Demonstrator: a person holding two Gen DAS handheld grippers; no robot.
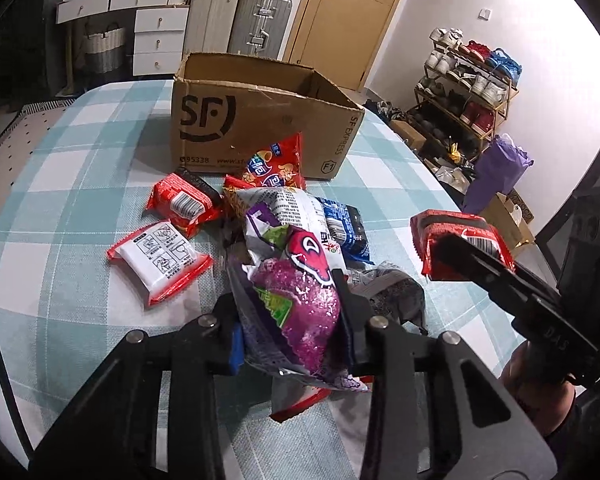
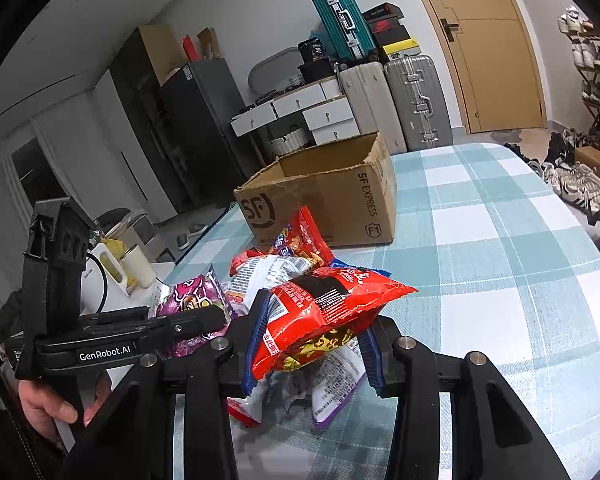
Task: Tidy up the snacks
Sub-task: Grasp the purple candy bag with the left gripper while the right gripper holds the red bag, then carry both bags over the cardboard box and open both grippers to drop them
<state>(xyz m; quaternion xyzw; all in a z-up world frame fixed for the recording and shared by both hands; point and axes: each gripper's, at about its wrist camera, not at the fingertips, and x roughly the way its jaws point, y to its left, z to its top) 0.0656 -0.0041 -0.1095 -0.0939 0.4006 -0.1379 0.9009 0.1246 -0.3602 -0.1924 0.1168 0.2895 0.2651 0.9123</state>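
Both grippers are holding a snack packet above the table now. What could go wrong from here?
1. The left gripper pinches the purple bag at one end only; the slick foil may slip out.
2. Other packets lie against that bag, such as the white printed bag, and could be dragged along.
3. The red packet bulges in the right gripper; it may burst.

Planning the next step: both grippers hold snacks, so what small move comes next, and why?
Probably lift the left gripper, shut on the purple snack bag, toward the open brown cardboard box; the right gripper already holds a red snack packet.
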